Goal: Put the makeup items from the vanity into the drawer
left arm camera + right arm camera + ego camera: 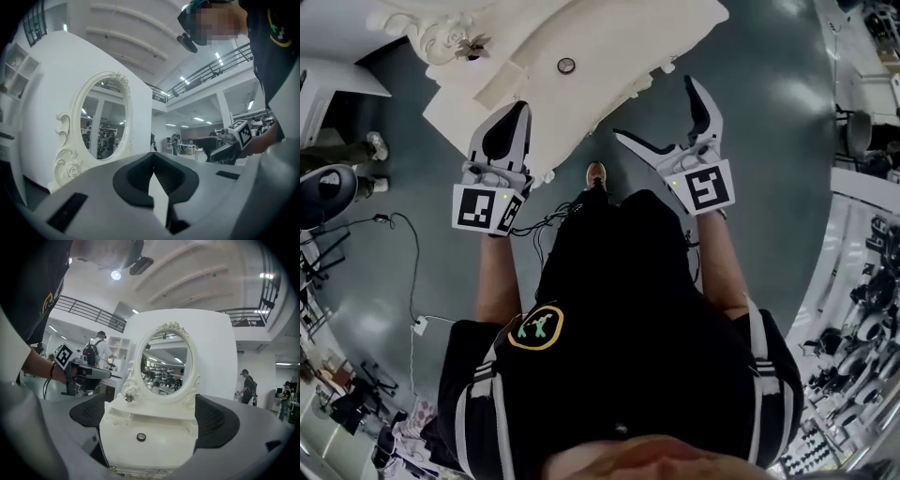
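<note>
A black shirt (628,309) fills the foreground. The left gripper (517,111) is closed and empty, the right gripper (656,111) spread wide. Both are beside the white vanity table (609,37) on a grey floor (769,112).

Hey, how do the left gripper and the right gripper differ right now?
The left gripper has its jaws shut together; the right gripper has them wide apart. In the head view the left gripper overlaps the near edge of the vanity, while the right gripper sits beside it, over the floor. Both are empty.
</note>
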Action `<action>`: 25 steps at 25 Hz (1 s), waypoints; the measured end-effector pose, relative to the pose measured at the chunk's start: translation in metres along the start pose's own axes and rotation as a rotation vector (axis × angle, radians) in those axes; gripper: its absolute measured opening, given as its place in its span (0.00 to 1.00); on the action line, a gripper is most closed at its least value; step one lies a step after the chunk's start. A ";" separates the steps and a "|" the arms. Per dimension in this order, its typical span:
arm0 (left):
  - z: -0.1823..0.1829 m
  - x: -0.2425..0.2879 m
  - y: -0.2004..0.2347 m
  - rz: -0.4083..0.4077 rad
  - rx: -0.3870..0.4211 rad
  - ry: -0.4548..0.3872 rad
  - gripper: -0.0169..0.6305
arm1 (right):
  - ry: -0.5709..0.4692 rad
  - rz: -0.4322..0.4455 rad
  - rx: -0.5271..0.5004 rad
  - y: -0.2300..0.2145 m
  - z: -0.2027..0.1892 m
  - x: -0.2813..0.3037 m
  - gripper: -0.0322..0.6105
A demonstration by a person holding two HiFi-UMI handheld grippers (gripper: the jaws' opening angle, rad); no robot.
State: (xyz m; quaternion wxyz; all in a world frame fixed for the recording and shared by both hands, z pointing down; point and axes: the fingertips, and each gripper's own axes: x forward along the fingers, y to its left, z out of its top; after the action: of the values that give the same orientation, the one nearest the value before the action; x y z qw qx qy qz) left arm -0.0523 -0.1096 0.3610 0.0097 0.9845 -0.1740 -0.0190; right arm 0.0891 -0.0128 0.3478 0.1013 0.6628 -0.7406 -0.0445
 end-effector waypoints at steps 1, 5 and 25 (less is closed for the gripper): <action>0.001 0.002 0.004 0.013 0.002 -0.001 0.05 | -0.001 0.015 0.002 -0.003 0.000 0.008 0.98; 0.003 0.008 0.021 0.078 0.035 -0.001 0.05 | -0.014 0.092 0.004 -0.007 0.000 0.040 0.98; -0.009 0.073 0.034 0.533 0.045 0.071 0.05 | -0.106 0.634 0.031 -0.059 -0.025 0.149 0.98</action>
State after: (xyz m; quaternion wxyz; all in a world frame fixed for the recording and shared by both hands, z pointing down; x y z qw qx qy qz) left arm 0.0052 -0.1661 0.3680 -0.0012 0.9041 -0.4268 0.0226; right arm 0.1362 -0.1652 0.3739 0.0612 0.3974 -0.9150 -0.0340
